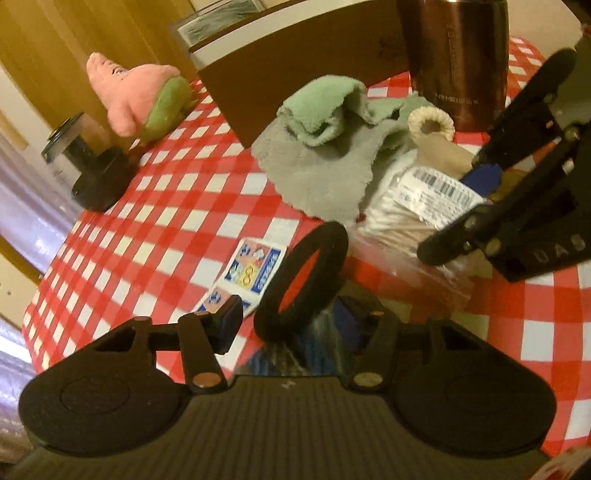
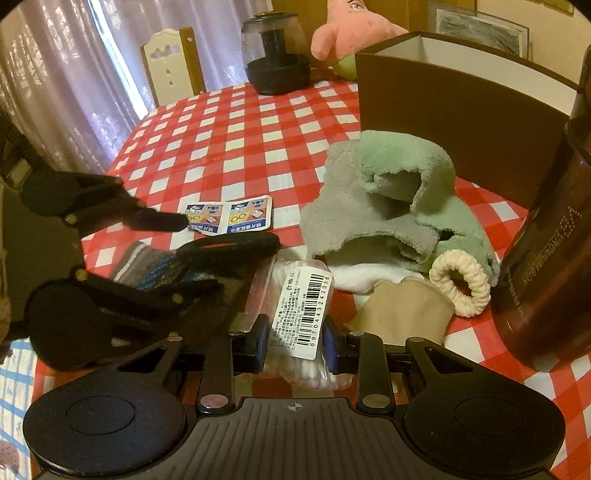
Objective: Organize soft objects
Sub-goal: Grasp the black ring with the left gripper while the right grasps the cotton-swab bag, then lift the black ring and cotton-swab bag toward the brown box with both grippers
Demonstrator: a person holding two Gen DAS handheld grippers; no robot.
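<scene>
Right gripper (image 2: 293,341) squeezes the swab bag (image 2: 303,306); left gripper (image 1: 295,321) is open, maybe around a sock (image 2: 155,264). Box (image 2: 461,122) looks empty; cloths (image 2: 388,199) wait.

A crumpled green-and-grey cloth (image 2: 391,206) lies beside a cream scrunchie (image 2: 461,286) and black hair ring (image 1: 303,284).

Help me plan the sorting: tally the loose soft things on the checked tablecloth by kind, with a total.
Hair ties: 2, black and cream
Cloths: 1, green-and-grey
Plush toys: 1, pink
Striped socks: 1
Bags of cotton swabs: 1, with the right gripper shut on it
Total: 6
</scene>
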